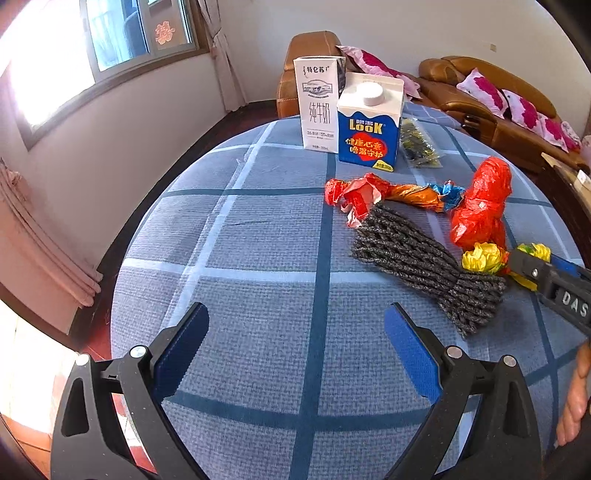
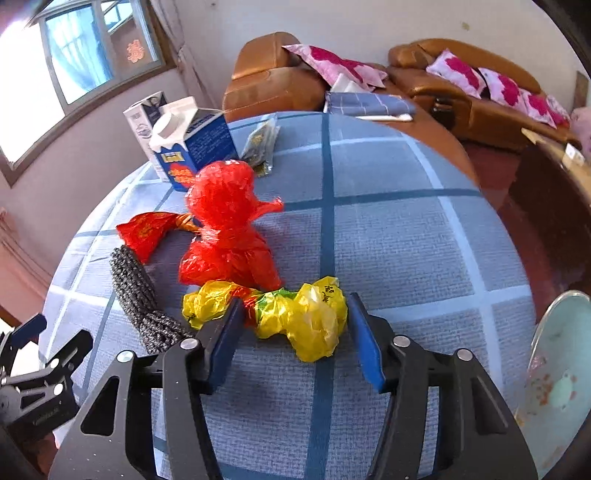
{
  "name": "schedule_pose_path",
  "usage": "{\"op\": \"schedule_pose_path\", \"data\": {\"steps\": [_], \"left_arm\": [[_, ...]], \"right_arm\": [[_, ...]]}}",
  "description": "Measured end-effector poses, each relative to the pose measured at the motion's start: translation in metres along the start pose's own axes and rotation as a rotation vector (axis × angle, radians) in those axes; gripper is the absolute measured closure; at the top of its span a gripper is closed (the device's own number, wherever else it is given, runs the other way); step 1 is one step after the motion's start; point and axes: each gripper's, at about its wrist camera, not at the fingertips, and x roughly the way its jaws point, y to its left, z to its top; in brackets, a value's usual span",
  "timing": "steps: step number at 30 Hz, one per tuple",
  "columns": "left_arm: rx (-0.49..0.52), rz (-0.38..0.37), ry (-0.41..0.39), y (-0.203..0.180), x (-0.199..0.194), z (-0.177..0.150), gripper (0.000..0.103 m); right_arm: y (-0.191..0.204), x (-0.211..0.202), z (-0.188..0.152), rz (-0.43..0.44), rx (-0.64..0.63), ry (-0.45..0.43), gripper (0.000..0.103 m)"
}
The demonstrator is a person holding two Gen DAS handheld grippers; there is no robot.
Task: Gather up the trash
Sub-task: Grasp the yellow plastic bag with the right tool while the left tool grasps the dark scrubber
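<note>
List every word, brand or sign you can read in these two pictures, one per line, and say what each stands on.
"LOOK": blue carton.
"健康心意 鸣溜守护": the blue carton's red heart; uncertain.
"特仑苏" and "纯牛奶": white milk carton.
"DAS": right gripper; cut off.
Red paper character: window; too blurred.
Print on the yellow bag and small carton lines: too small.

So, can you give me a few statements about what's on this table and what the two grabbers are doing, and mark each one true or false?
1. The yellow plastic bag sits between the right gripper's fingers. True.
2. The left gripper holds the grey knitted cloth. False: its jaws are open over bare tablecloth.
3. Two cartons stand upright, a white milk carton and a blue carton. True.
4. The red plastic bag lies on the sofa. False: it lies on the table.
</note>
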Motion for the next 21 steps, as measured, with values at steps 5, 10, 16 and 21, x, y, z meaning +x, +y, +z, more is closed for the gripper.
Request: {"op": "schedule_pose_path", "data": {"steps": [5, 10, 16, 21], "left_arm": [[-0.003, -0.008, -0.005, -0.006, -0.001, 0.003, 0.010], [-0.009, -0.030, -0.002, -0.019, -0.001, 0.010, 0.010], [-0.008, -0.046, 0.004, -0.054, 0.005, 0.026, 0.010], [-0.008, 0.003, 0.015, -0.080, 0.023, 0.031, 0.020]], "right_arm": [[-0.003, -0.018, -0.007, 0.027, 0.015, -0.028, 0.052], [-0.018, -0.059, -0.009, 0.000, 0.043, -0.126, 0.052], [-0.046, -0.092, -0.019, -0.141, 0.070, -0.230, 0.051], [-0.064, -0.100, -0.029, -0.183, 0.111, -0.247, 0.051]]}}
